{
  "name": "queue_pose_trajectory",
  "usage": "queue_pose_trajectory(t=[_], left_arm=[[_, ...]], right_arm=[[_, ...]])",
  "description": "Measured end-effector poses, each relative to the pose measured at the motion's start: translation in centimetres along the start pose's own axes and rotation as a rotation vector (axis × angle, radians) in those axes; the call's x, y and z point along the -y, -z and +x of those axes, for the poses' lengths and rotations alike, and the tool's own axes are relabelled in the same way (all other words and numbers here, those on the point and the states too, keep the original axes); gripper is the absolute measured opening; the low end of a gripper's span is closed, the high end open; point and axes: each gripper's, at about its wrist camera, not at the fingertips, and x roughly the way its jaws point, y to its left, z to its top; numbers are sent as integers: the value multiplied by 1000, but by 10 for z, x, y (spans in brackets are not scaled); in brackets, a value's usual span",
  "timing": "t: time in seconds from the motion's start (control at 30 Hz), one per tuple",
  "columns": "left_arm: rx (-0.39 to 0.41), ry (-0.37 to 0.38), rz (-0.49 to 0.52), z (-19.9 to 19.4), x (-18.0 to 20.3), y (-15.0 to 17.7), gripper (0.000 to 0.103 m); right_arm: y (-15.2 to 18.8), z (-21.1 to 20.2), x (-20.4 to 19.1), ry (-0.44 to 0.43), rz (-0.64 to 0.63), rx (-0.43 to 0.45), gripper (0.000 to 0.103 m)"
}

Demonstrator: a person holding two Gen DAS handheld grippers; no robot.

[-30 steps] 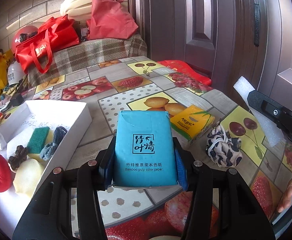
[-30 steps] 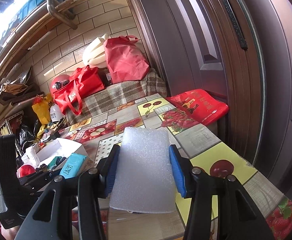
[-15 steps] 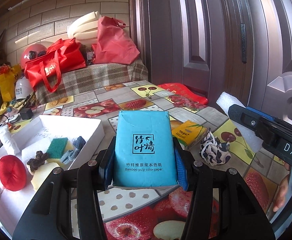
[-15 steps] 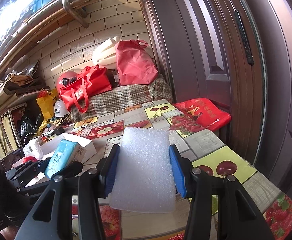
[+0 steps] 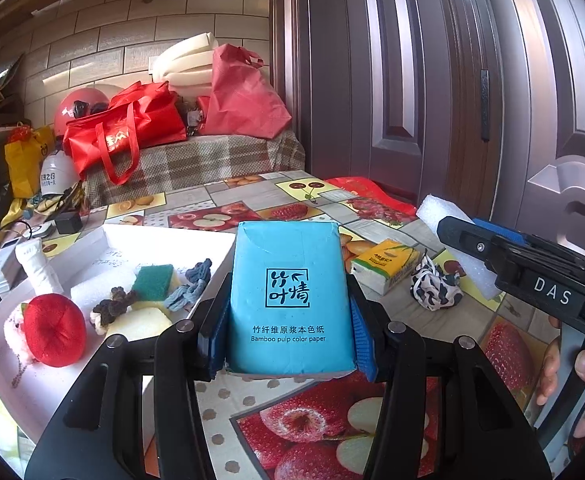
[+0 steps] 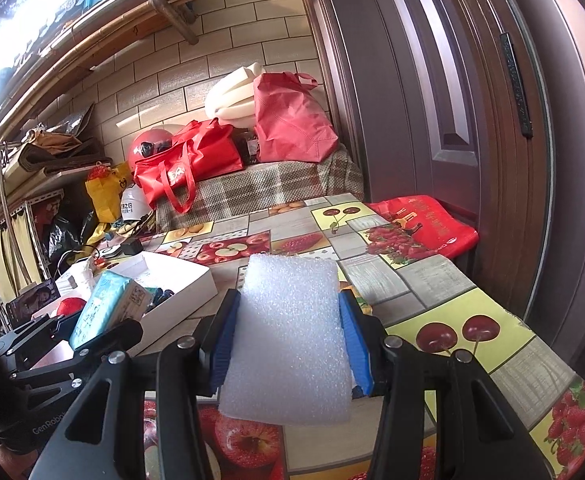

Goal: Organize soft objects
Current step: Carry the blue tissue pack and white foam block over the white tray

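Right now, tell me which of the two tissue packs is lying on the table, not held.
The yellow tissue pack, lying loose on the table beside the spotted scrunchie. The blue tissue pack is clamped in the left gripper.

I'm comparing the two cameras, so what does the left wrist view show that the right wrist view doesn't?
Left wrist only: the yellow tissue pack and spotted scrunchie on the table, and the green sponge inside the white box.

Right wrist only: the shelf pipe overhead.

Both: the blue tissue pack in the left claw and the white foam pad in the right claw.
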Motion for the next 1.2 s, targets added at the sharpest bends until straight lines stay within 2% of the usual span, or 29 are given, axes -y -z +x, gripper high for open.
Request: queue_pose_trajectory(t=[0.73,1.0,1.2], left_arm=[[16,-120,-60,-62,-76,28,50],[15,-178,-107,-75,-105,35,50],[9,-212,-107,-79,-118,38,50]], right_arm=[[11,3,-65,-77,-110,-30,49],[17,5,-97,-128,-167,-45,49],[21,9,-110,-143,-188,-55,49]])
